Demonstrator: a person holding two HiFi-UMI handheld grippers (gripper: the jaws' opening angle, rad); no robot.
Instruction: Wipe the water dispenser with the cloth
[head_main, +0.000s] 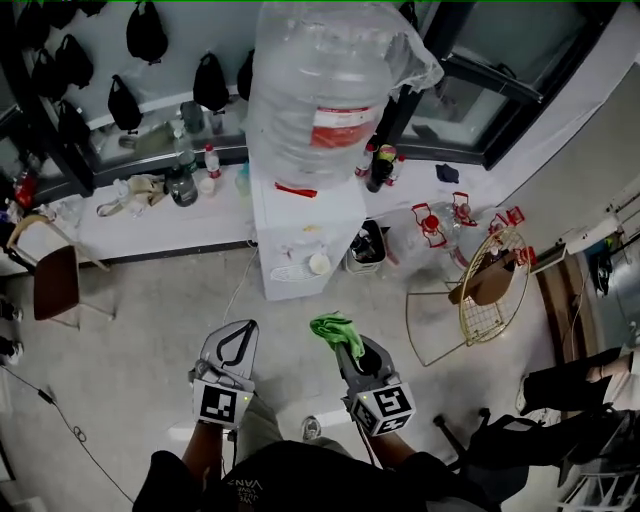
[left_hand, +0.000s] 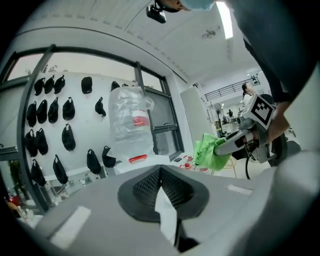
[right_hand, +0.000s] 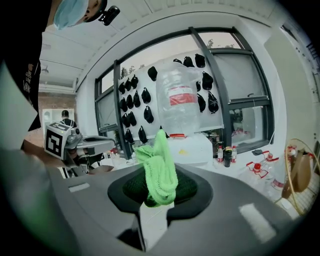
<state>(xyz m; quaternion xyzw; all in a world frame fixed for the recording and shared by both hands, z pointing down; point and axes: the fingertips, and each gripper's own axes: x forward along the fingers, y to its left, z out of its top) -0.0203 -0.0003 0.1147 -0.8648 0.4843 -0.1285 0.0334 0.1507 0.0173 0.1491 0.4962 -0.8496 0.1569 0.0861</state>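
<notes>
We hold the cloth (head_main: 336, 330) clamped in the right hand-held gripper (head_main: 352, 352), a green bundle standing up out of the jaws. It looks light and limp, so we expect it to fold under pressure and to wipe best pressed broad and flat. The left hand-held gripper (head_main: 238, 340) has its jaws together on nothing. Both hang over bare floor (head_main: 140, 340), apart from the water dispenser (head_main: 300, 225) ahead. Its white body looks hard and smooth. The big bottle (head_main: 320, 90) on top is probably heavy and might rock, so we would steady the body instead. A bin (head_main: 367, 247) stands just beside its right side and a wire chair (head_main: 490, 290) further right, while the front and left look open. Behind runs a table (head_main: 150, 228) against the wall.
</notes>
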